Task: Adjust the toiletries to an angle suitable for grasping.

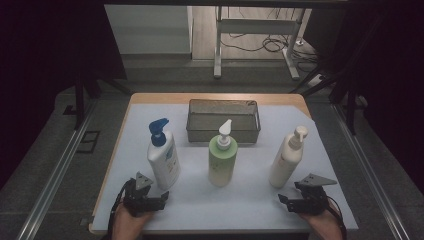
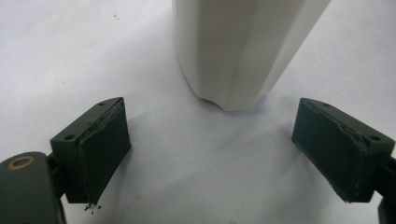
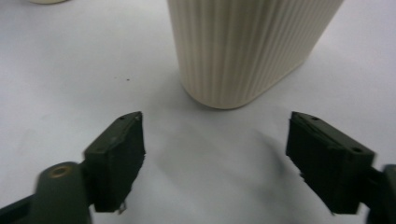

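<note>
— Bottles first: how did they stand?

— All three stood upright, long axes vertical. The white bottle with the blue pump [image 1: 163, 155] was on the left, its nozzle pointing toward the right side of the desk [image 1: 250, 210]. The green bottle [image 1: 221, 160] stood in the middle and the cream ribbed bottle [image 1: 286, 159] on the right, tilted slightly.

— And the grippers?

— The left gripper [image 1: 159, 199] lay low near the front edge, just short of the blue-pump bottle's base; its jaws stood wide apart and held nothing. The right gripper [image 1: 286, 201] sat just before the cream bottle, jaws also apart and empty, the bottle's base ahead of them and untouched.

— Room to move?

— Open white surface lay between the bottles, which stood well apart. The wire basket [image 1: 223, 120] sat behind the green bottle, near the far edge. Both grippers were close to the desk's front edge.
</note>
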Tool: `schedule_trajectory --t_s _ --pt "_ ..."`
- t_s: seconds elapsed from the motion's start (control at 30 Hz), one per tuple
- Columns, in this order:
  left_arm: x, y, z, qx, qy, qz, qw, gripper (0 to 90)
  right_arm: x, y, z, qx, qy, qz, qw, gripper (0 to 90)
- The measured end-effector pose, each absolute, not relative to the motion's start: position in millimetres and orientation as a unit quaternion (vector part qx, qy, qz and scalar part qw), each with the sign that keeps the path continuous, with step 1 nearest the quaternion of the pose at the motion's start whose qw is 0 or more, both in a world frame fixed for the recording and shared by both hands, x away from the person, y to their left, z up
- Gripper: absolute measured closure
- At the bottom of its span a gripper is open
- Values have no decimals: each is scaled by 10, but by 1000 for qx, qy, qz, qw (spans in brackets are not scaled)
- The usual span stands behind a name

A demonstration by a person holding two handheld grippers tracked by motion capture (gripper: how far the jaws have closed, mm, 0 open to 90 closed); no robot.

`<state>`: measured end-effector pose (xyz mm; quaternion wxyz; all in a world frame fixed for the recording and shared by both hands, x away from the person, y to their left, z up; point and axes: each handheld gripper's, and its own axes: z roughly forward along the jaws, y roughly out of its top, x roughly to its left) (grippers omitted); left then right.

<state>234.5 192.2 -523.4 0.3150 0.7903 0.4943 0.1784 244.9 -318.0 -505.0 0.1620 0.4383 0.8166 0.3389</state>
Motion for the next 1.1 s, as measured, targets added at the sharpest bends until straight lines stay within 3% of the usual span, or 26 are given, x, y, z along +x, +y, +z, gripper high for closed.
schedule_trajectory --t_s 0.33,0.37,0.47,0.57,0.87,1.1 --pt "2345 1923 -5234 790 494 178 315 108 2408 -3158 -4970 432 817 345 165 416" --pt "2345 1923 -5234 790 494 178 315 108 2399 -3149 -4955 426 818 354 159 473" --pt "2345 1923 -5234 790 494 179 315 108 2390 -3137 -4939 424 817 357 154 503" --pt "2345 1922 -5235 790 494 179 315 108 2365 -3087 -4910 415 821 362 149 629" --pt "2345 1923 -5234 790 494 179 315 108 2359 -2968 -4876 412 817 374 152 837" --pt "2345 1924 -5234 790 494 179 315 108 2374 -2874 -4859 413 812 382 155 895"
